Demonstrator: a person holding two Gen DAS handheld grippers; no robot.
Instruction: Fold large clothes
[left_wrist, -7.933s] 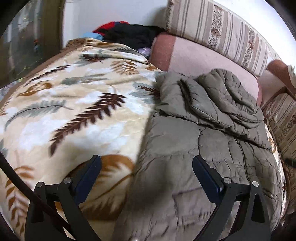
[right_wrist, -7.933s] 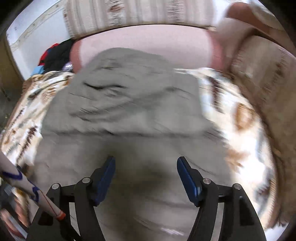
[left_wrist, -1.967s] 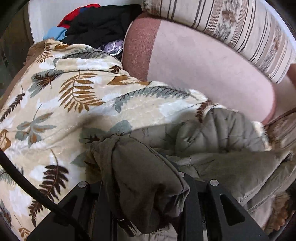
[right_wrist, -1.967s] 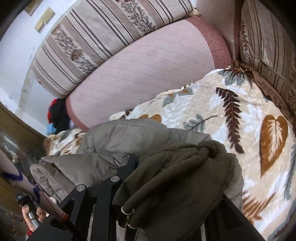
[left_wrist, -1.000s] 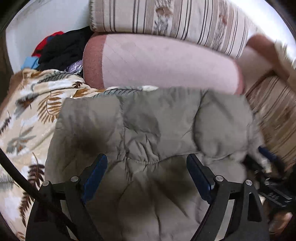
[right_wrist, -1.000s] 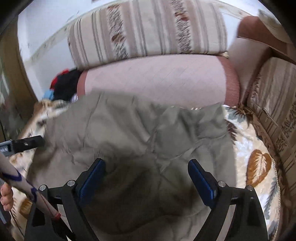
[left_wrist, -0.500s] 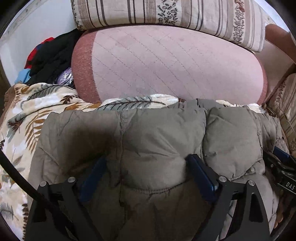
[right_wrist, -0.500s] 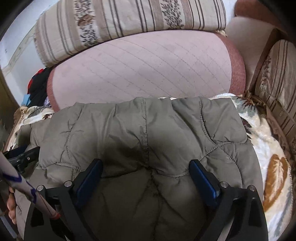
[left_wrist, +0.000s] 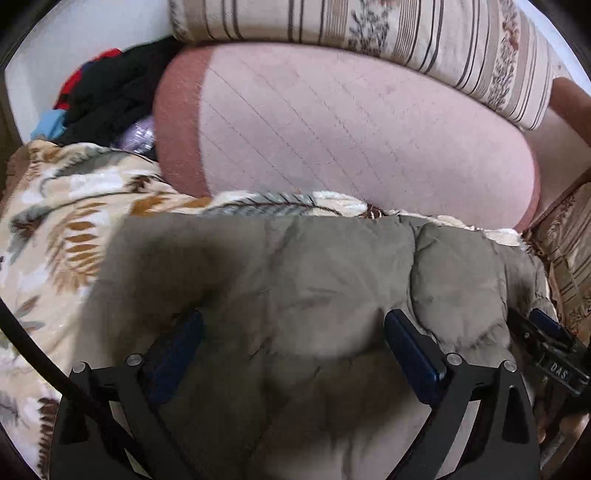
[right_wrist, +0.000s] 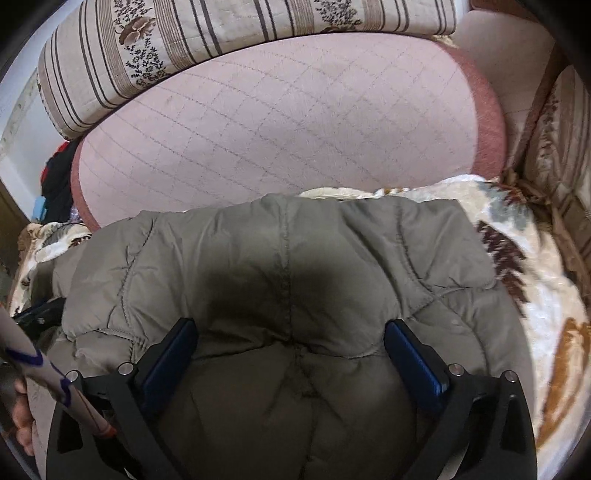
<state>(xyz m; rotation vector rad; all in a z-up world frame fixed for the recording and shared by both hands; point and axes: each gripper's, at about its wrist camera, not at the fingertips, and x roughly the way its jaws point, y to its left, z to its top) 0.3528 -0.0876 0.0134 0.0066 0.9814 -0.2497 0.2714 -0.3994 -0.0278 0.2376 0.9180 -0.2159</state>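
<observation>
Nearest the lens in the left wrist view, the left gripper (left_wrist: 291, 339) has just been opening and now stands spread wide, its 2 blue pads (left_wrist: 410, 354) apart over the olive quilted jacket (left_wrist: 314, 295), pinching nothing. The right gripper (right_wrist: 290, 349) has also just been opening and hangs equally spread above the same jacket (right_wrist: 288, 266), with only the quilted cloth below the gap and no fold caught. At 3 o'clock in the left view the tip of the right gripper (left_wrist: 546, 332) shows beside the jacket's edge. The jacket lies folded and flat on the leaf-print blanket (left_wrist: 55, 229), which spreads toward 9 o'clock. Farther off at 12 o'clock lies the pink quilted cushion (left_wrist: 351, 140), with a striped cushion (left_wrist: 406, 33) above it, and at 11 o'clock a heap of dark clothes (left_wrist: 107, 96).
</observation>
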